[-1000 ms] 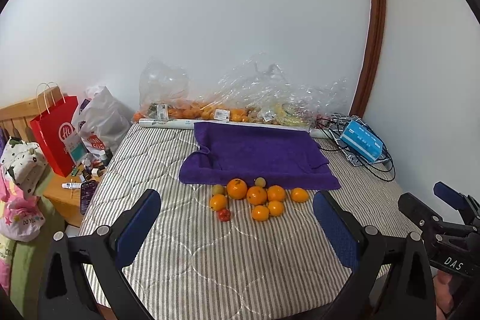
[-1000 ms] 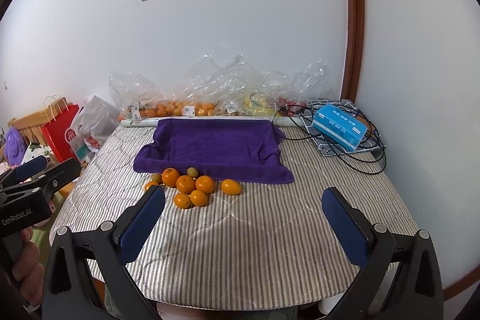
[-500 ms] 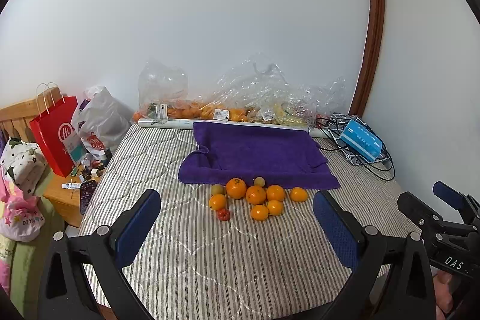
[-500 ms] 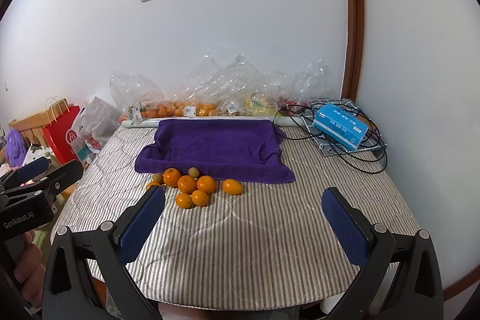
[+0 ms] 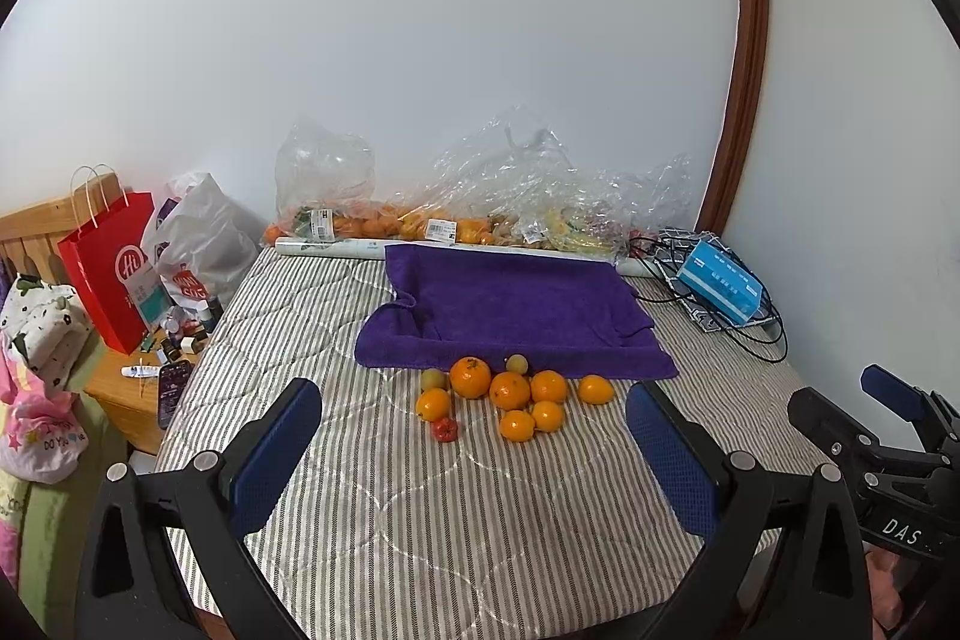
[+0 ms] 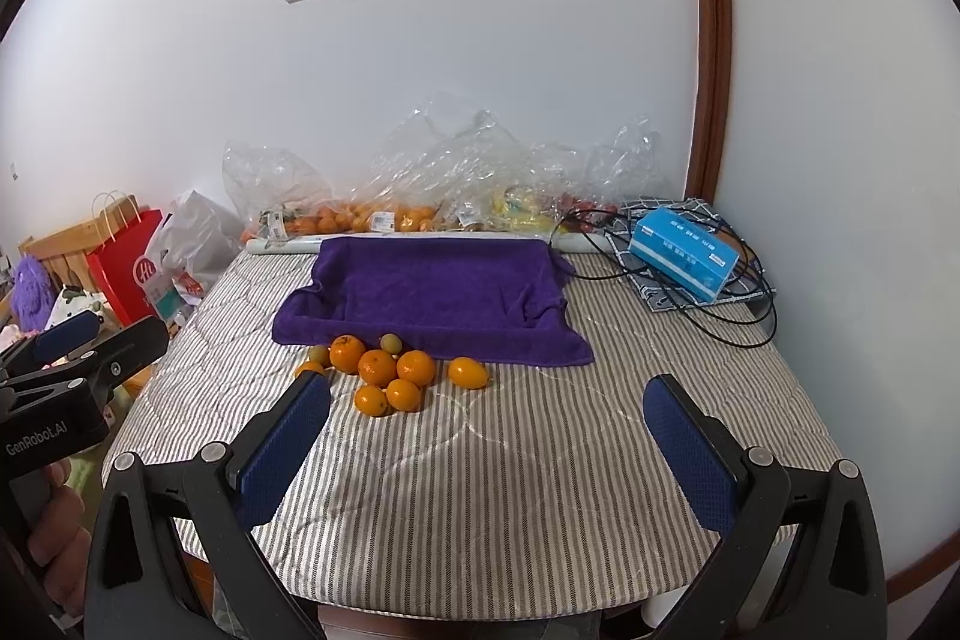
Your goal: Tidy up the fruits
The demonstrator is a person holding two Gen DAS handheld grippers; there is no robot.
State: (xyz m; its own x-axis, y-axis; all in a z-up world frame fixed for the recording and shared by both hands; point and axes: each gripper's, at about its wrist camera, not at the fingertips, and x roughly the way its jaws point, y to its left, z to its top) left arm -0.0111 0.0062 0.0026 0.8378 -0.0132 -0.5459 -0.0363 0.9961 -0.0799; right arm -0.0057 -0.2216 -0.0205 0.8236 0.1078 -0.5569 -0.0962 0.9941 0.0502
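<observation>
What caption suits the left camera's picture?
Open left gripper faces loose oranges before a purple towel on a striped bed.

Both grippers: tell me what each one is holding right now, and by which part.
Nothing is held. The left gripper and the right gripper are both open and empty, hanging above the striped bedcover; the fruits lie untouched beside the purple towel.

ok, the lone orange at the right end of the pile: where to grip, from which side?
Probably with the right gripper, from above and the near side, pads across the widest middle of the lone orange. It lies on its side, slightly oval, apart from the cluster, with bare quilt left, right and in front; the purple towel edge sits close behind.
</observation>
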